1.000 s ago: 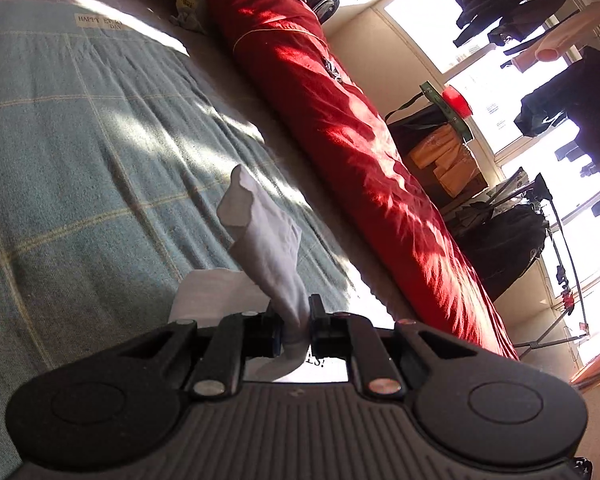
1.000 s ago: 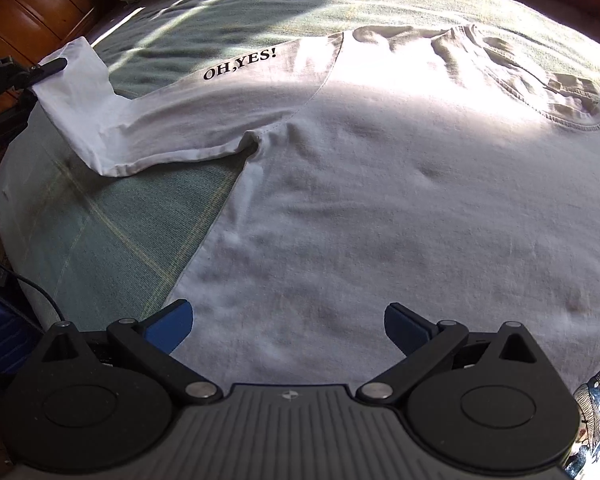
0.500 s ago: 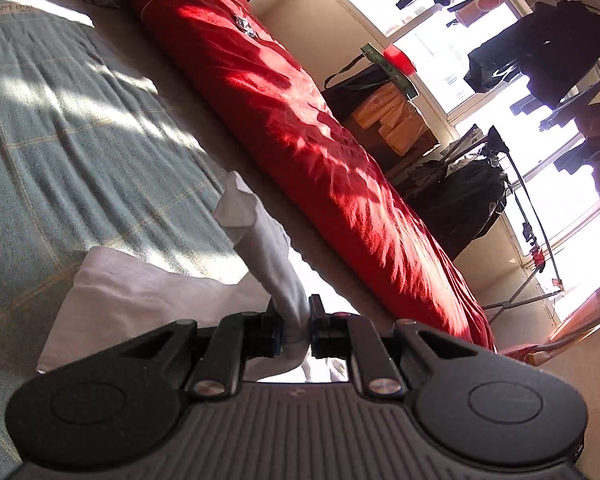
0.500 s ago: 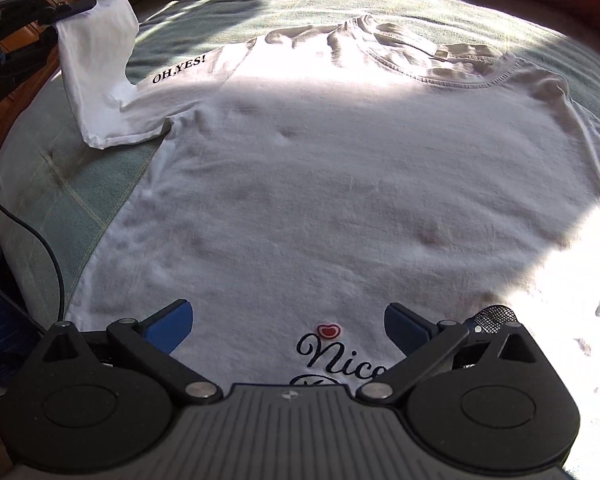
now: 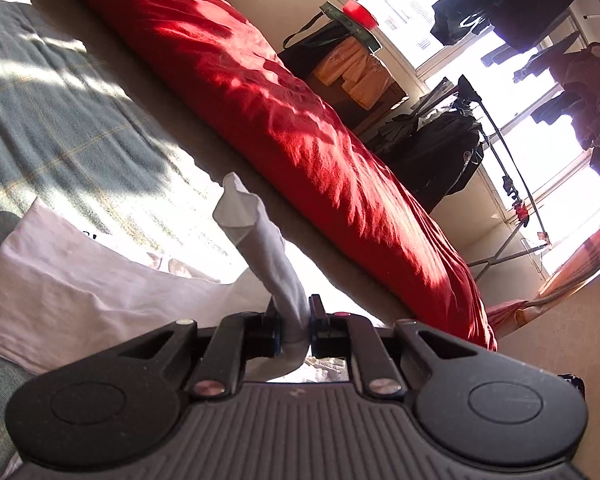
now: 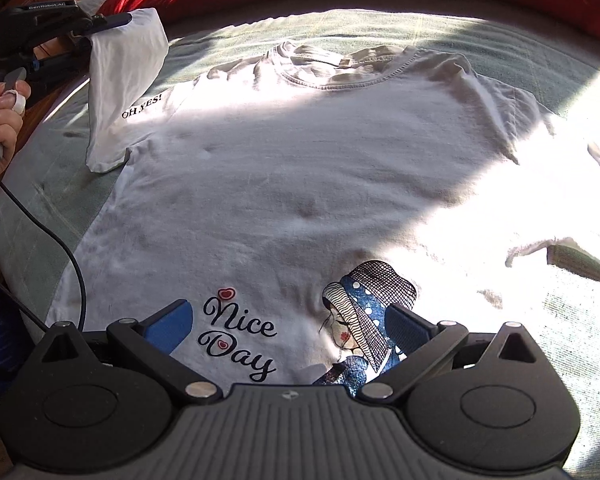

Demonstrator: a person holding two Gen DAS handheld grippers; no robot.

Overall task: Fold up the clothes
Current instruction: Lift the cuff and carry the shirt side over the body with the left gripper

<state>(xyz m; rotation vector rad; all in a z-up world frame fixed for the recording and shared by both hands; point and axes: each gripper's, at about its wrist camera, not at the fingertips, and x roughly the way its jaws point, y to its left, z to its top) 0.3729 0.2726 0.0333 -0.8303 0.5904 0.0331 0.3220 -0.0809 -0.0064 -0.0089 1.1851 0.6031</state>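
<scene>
— While the left tongs point(image 5: 296, 320) are clamping the cuff of the sleeve point(image 6: 126, 80) and holding it up off the blanket, what is looking risky?

— The grip is biting only a narrow pinch of cloth. If the sleeve is getting pulled sideways faster than the T-shirt point(image 6: 300, 168) can follow, the cuff is likely slipping free, or the whole shirt is dragging and wrinkling across the chest. The right tongs point(image 6: 288, 324) are hovering with their jaws wide apart above the hem, near the "Nice Day" print point(image 6: 240, 340), pinning nothing.

— And the shirt itself?

— It is lying face up and spread flat on the grey-green blanket point(image 6: 40, 184) covering the bed, collar at the far end, the other sleeve reaching away from the raised one. Strong sunlight is washing out that side, so creases there are hard to judge.

— What is surrounding the shirt?

— Beyond its collar a red duvet point(image 5: 300, 128) is running along the bed. Past that, dark clothes point(image 5: 512, 0) are hanging at bright windows, and a black bag point(image 5: 436, 156) is sitting on the floor.
</scene>
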